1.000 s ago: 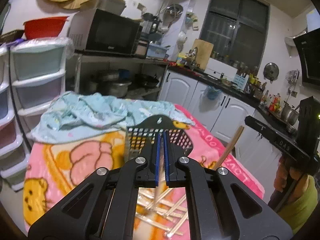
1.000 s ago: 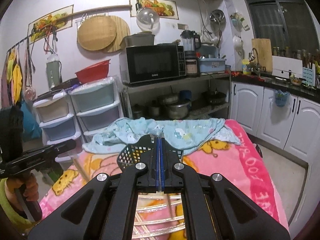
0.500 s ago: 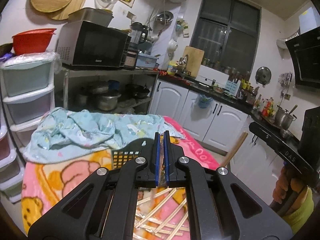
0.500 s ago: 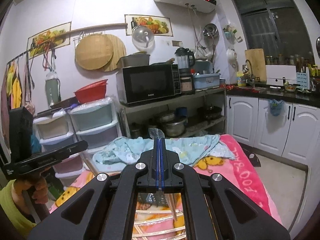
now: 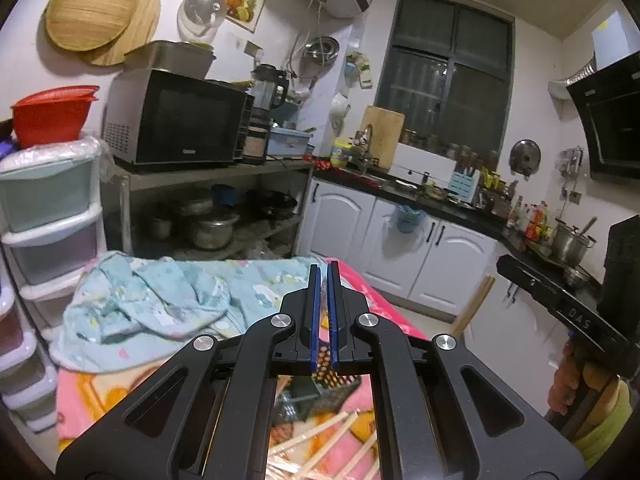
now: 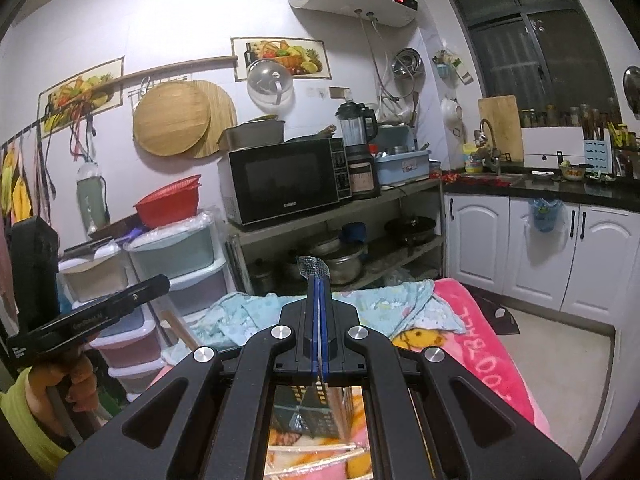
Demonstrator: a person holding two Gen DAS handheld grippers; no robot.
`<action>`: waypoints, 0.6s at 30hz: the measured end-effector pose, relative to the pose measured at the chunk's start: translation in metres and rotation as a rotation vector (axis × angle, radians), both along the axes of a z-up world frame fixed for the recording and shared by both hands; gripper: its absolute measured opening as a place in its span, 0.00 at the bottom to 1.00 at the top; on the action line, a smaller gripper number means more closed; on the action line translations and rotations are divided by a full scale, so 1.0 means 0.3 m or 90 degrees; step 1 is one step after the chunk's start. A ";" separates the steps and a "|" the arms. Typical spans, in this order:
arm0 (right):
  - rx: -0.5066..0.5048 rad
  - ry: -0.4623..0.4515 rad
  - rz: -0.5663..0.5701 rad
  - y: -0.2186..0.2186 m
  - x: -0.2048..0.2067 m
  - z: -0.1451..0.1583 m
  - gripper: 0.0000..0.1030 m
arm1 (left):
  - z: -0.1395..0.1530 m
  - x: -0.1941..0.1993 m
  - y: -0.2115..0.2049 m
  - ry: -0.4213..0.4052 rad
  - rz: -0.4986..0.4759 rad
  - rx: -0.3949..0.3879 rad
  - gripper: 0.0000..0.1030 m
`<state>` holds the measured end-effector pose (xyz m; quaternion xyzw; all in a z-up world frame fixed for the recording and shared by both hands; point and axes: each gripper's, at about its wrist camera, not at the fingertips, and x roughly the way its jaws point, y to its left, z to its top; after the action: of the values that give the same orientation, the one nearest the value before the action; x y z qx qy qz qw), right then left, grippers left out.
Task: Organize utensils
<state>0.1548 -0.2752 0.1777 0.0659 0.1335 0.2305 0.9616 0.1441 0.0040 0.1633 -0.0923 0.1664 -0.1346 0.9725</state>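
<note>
Left gripper (image 5: 324,280): blue pads nearly together, a thin perforated edge pinched between them low in the gap. That edge belongs to the black mesh utensil holder (image 5: 320,394), seen below the gripper body through the frame opening.

Right gripper (image 6: 319,292): pads pressed tight on the same holder's mesh rim. A small piece of mesh (image 6: 313,267) pokes up past the fingertips. The holder's dark lattice body (image 6: 316,408) shows under the gripper in the right wrist view.

So both grippers clamp the holder, one on each side. It hangs over the bench; whether its base touches the blanket cannot be told from either view.

Bench surface: pink cartoon blanket (image 5: 80,400), with a crumpled light-blue cloth (image 5: 160,304) across its far end.

Loose chopsticks (image 5: 320,440) lie scattered on the blanket directly under the holder, pale wood, crossing one another. Their ends are also visible in the right wrist view (image 6: 312,450).

In the right wrist view, the person's left hand (image 6: 72,376) grips the left gripper's handle at the frame's left edge, with a yellow-green sleeve (image 6: 24,412).

Background: microwave (image 6: 286,180) on a metal shelf, stacked plastic drawers (image 6: 176,264) beside it.
</note>
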 end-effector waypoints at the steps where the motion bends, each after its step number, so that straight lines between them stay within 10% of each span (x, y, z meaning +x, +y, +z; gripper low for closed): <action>1: 0.001 -0.001 0.001 0.006 0.010 0.010 0.01 | 0.008 0.011 0.008 -0.001 0.004 -0.001 0.02; 18: -0.011 0.012 0.023 0.122 0.186 0.033 0.01 | -0.017 0.158 0.118 0.022 0.055 -0.001 0.02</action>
<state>0.2107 -0.2387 0.1875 0.0572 0.1455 0.2462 0.9565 0.1914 0.0394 0.1583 -0.1023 0.1787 -0.0906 0.9744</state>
